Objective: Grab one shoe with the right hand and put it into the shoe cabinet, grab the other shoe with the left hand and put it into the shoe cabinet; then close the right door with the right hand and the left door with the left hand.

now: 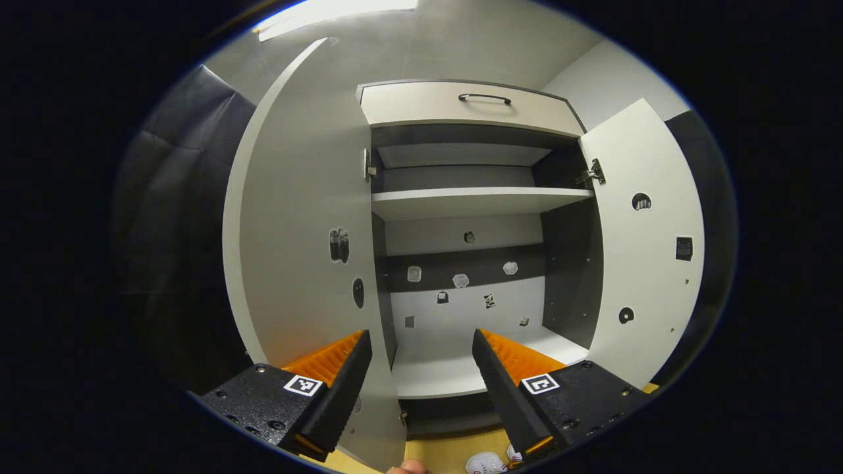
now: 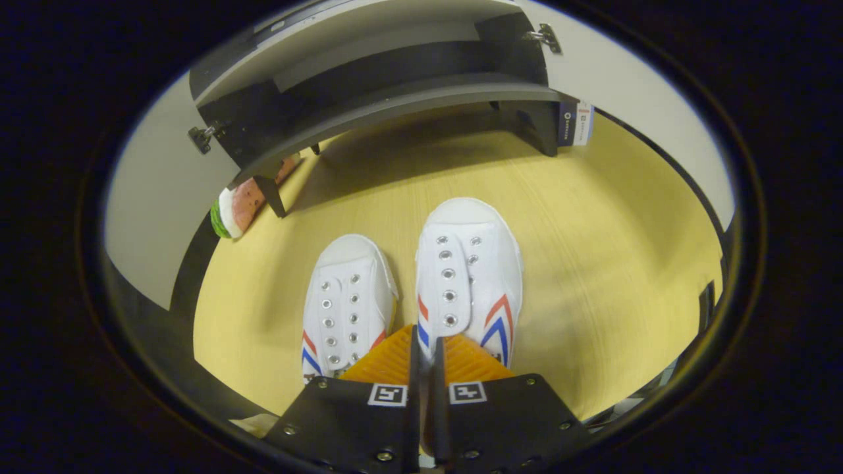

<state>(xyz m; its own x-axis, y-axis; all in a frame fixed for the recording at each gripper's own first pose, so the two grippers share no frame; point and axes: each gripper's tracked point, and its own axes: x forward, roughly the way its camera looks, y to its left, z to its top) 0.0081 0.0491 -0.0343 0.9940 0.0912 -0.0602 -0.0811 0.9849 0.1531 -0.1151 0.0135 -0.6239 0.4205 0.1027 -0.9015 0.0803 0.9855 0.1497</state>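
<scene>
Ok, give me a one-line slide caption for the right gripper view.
Right gripper closed on the inner edge of the right-hand white shoe, its mate alongside on the yellow floor before the open cabinet.

In the left gripper view we looked level and straight into the open grey shoe cabinet with pale shelves [image 1: 481, 201], from close in front, its two doors swung wide at either side. In the right gripper view we looked steeply down from just above the pair of white lace-less canvas shoes with red and blue stripes [image 2: 469, 276] on the yellow wooden floor [image 2: 593, 250]. Both views shared the cabinet's lower edge and the floor before it.
</scene>
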